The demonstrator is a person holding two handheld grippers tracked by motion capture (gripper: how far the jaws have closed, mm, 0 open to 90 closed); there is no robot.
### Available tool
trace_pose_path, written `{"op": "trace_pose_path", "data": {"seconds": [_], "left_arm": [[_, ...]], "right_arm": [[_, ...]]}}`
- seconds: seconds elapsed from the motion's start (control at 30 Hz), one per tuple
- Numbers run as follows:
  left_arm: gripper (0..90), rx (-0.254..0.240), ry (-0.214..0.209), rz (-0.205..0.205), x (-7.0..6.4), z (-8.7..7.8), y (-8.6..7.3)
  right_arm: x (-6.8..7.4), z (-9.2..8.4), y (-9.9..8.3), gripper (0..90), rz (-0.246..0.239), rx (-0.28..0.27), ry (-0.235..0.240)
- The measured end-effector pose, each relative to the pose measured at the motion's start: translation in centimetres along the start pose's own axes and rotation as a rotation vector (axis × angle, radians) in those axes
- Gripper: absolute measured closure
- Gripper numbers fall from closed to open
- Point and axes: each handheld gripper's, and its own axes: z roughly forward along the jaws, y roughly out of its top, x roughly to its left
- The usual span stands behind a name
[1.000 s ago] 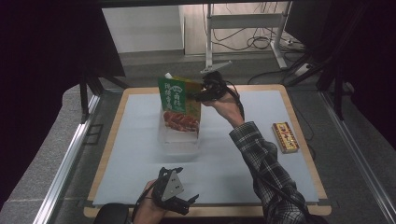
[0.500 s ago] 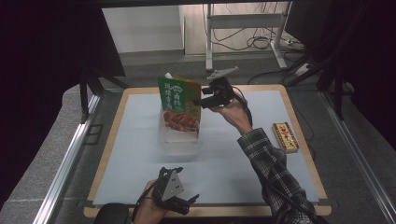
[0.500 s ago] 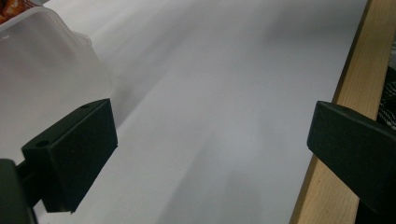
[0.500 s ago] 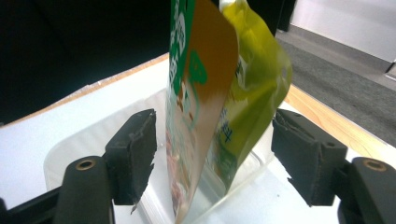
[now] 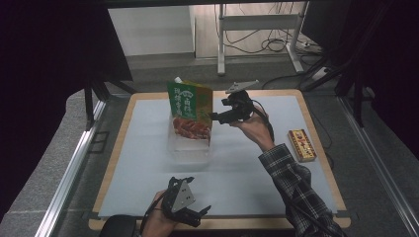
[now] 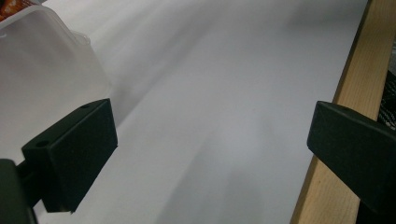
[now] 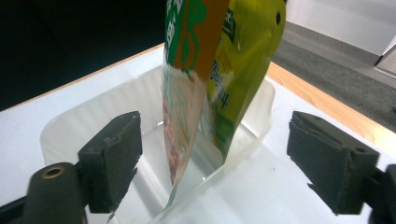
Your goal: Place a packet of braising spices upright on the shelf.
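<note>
A green and yellow food pouch (image 5: 190, 109) stands upright in a clear plastic tub (image 5: 189, 150) near the middle of the white mat. My right gripper (image 5: 215, 117) hovers just right of the pouch, level with its middle. In the right gripper view the pouch (image 7: 210, 79) rises from the tub (image 7: 93, 126) ahead of the jaws. The right gripper (image 7: 215, 158) is open, its jaws have just been opening, and neither pad touches the pouch. My left gripper (image 5: 200, 216) rests by the front edge, open (image 6: 210, 144) over bare mat.
A small yellow and red box (image 5: 302, 145) lies on the mat at the right. A corner of the tub (image 6: 46, 70) shows in the left gripper view, with the table's wooden edge (image 6: 341, 98) beside the right jaw. Dark frame posts flank the table.
The right gripper has come off the pouch's top, opened its jaws and drifted right and down. The pouch stays upright in the tub. The left gripper has not moved.
</note>
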Motion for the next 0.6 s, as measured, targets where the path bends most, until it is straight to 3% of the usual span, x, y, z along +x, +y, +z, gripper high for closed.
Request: {"op": "trace_pose_path", "data": {"seconds": [0.23,0.6], "left_arm": [[1.4,0.004,0.001,0.004,0.0,0.0,0.0],[1.4,0.005,0.002,0.005,0.0,0.0,0.0]], "right_arm": [[0.0,-0.7,-1.3,9.4,0.012,-0.004,-0.003],[0.2,-1.7,-3.0,4.3,0.02,-0.003,0.001]]}}
